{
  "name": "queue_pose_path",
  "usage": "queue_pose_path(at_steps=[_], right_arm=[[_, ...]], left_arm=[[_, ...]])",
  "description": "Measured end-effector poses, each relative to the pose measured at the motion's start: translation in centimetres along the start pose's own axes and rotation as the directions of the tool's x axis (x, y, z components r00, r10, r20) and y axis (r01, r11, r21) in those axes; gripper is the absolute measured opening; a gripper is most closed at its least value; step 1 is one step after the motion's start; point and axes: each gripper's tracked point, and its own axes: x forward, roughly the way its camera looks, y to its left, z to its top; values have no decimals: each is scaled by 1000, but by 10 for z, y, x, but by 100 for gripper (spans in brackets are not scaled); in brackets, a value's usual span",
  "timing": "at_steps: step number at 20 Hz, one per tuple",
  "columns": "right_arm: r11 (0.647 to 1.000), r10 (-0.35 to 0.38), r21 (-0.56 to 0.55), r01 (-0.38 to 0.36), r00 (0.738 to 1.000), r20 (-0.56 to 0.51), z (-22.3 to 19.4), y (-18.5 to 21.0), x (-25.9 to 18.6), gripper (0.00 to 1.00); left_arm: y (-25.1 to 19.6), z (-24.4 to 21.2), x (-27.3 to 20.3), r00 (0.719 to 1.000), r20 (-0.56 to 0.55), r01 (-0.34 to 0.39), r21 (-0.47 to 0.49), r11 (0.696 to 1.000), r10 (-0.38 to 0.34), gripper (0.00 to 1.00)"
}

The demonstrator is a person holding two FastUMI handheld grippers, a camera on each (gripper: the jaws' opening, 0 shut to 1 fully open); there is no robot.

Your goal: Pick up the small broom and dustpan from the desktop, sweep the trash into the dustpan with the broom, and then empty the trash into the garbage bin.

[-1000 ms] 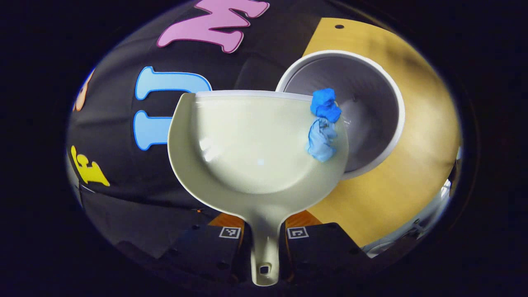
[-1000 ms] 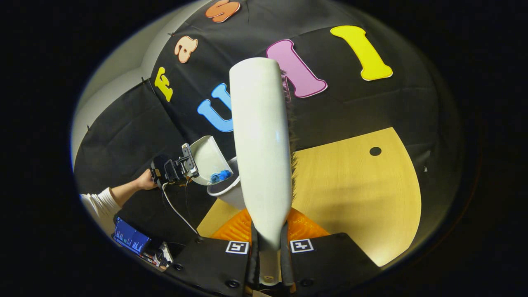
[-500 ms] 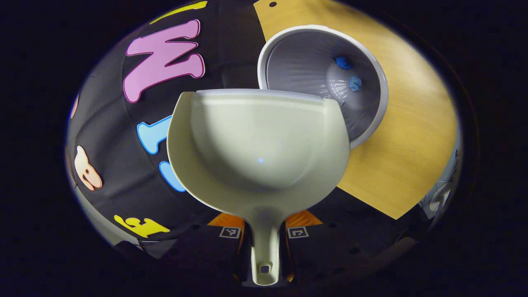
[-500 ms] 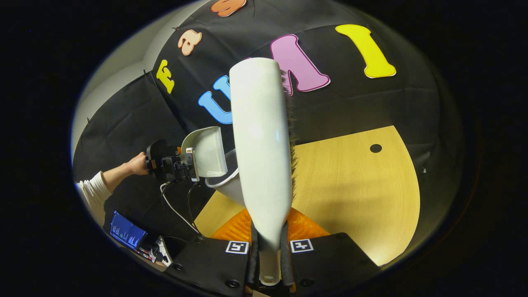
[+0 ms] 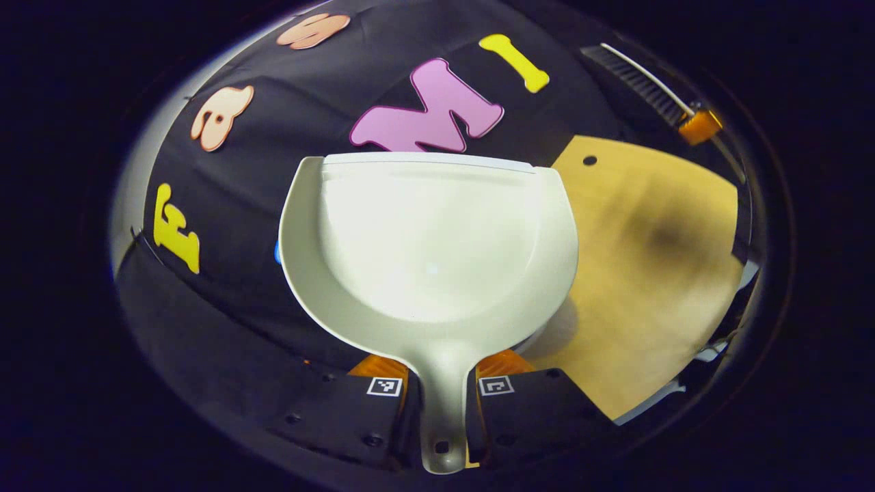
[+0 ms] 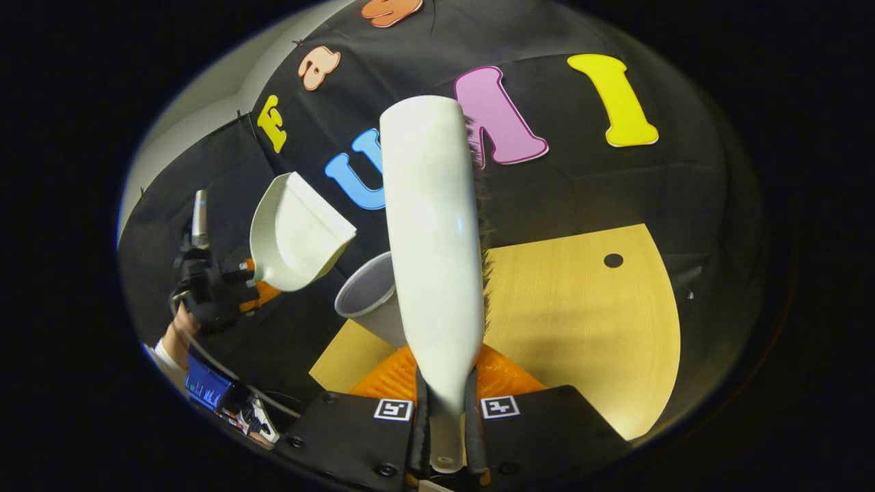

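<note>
1. Black cloth wall [image 6: 601,184] stands behind the wooden counter [image 6: 581,321].
2. Garbage bin [image 6: 369,301] stands on the counter's near-left corner.
3. Left tongs [image 5: 439,391] are closed on the handle of the dustpan [image 5: 424,239], which is held in the air up and left of the bin [image 6: 294,232].
4. Right tongs [image 6: 443,410] are closed on the handle of the broom [image 6: 431,239], just right of the bin.

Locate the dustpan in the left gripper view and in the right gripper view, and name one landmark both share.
Left gripper view: the dustpan sits centre frame, its handle running down between the left gripper fingers.
Right gripper view: the dustpan is at left of centre, held up above the garbage bin, left of the broom.
Shared landmark: the round hole in the wooden desktop.
</note>
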Motion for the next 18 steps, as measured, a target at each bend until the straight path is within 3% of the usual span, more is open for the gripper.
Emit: queue_pose_path(at_steps=[2, 3, 5, 7, 8, 10, 11, 13, 14, 15, 17, 18], right_arm=[[998, -51, 20, 51, 999, -6, 3, -7, 4, 22], [995, -99, 18, 99, 995, -20, -1, -14, 7, 22], [990, -131, 42, 134, 988, -78, -21, -26, 18, 22], [979, -156, 102, 176, 971, -179, -54, -40, 31, 22], [970, -172, 130, 205, 959, -227, -75, -51, 36, 22], [950, -221, 142, 277, 921, -319, -117, -75, 53, 22], [940, -237, 144, 310, 893, -383, -138, -81, 58, 22], [922, -237, 160, 354, 840, -488, -179, -89, 70, 22], [914, -235, 162, 373, 809, -538, -198, -94, 73, 23], [900, -252, 149, 409, 769, -587, -216, -103, 79, 22], [887, -277, 112, 448, 711, -646, -240, -119, 91, 23], [884, -285, 101, 456, 698, -657, -242, -122, 101, 23]], left_arm=[[-53, 11, 19, 989, 6, 145, -141, 979, -146, 24], [-84, 17, 25, 972, 14, 231, -206, 951, -233, 24], [-151, 10, 18, 920, 19, 370, -368, 853, -391, 24], [-198, -8, 24, 884, -20, 397, -498, 771, -468, 25], [-218, -17, 27, 873, -55, 387, -527, 757, -484, 25], [-251, -37, 36, 850, -113, 390, -522, 759, -514, 24], [-269, -43, 47, 831, -136, 394, -541, 743, -540, 25], [-301, -54, 66, 765, -170, 409, -617, 672, -622, 25], [-311, -61, 75, 741, -202, 393, -642, 658, -640, 25], [-305, -65, 88, 725, -248, 371, -646, 667, -643, 25], [-317, -75, 111, 716, -324, 337, -614, 713, -618, 25], [-321, -82, 119, 703, -359, 320, -611, 724, -613, 25]])
